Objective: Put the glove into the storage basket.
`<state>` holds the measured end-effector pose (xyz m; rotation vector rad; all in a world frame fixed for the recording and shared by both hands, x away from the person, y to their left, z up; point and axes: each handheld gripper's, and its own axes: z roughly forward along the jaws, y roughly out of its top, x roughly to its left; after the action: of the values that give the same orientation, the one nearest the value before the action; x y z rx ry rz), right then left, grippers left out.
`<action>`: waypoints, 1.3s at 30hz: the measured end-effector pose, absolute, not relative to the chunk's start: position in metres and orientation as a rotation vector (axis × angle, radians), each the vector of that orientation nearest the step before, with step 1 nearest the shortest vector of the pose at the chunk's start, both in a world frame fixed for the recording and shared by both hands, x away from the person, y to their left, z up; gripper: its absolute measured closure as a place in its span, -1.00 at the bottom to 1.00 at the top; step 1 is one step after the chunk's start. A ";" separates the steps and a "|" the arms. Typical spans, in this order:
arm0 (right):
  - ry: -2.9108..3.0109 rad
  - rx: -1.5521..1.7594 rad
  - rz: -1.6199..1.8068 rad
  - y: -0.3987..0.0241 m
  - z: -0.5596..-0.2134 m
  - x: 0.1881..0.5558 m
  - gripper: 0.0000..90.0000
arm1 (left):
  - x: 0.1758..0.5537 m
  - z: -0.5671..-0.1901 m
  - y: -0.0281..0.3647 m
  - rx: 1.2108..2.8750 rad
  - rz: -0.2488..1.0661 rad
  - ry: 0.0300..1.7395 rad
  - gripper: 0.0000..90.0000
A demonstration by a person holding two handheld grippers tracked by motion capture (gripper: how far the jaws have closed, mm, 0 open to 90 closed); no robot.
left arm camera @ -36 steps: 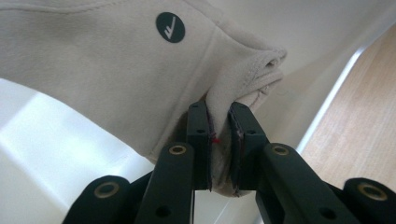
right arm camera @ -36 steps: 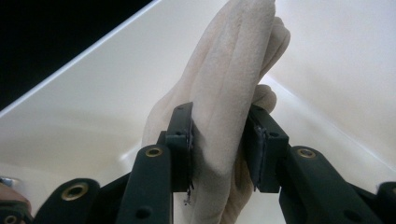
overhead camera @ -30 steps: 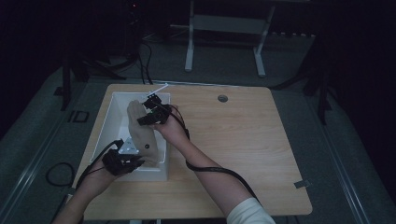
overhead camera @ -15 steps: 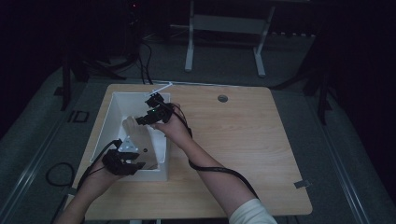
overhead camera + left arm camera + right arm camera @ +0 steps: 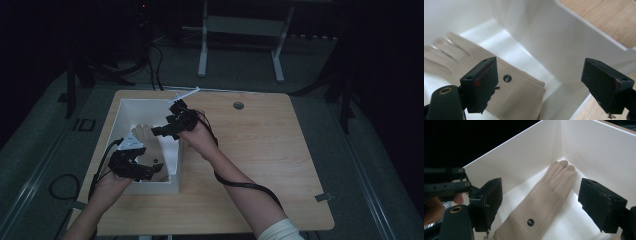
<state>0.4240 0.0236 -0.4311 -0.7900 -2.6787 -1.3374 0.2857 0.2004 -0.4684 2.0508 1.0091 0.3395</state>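
While glove (image 5: 541, 202) lies in box (image 5: 150, 107) | cuff cut off | fingers blurred

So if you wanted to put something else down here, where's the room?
The wooden table lies bare right of the white bin, apart from a small round grommet near its far edge. The bin is crowded: a beige glove covers its floor, with both grippers over it.

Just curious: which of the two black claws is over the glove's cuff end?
The left claw, at the near end of the white box; the right claw hovers by the beige fabric glove's fingers.
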 end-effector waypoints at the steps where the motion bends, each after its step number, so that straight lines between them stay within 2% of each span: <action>1: -2.681 -0.780 -1.345 0.021 -0.430 0.422 -0.57 | 0.285 -0.466 0.199 2.045 0.341 0.999 -0.68; 16: -2.706 -0.753 -1.430 -0.025 -0.406 0.413 -0.58 | 0.281 -0.428 0.163 1.997 0.345 0.855 -0.72; 22: -2.713 -0.769 -1.471 -0.060 -0.399 0.410 -0.60 | 0.275 -0.418 0.141 1.968 0.373 0.779 -0.72; 39: -2.773 -0.812 -1.462 -0.136 -0.412 0.399 -0.61 | 0.272 -0.419 0.083 2.008 0.315 0.636 -0.72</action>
<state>0.3992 -0.1356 -0.4119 -0.8123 -2.7734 -1.4617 0.2720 0.0827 -0.4194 2.0082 0.6356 0.3152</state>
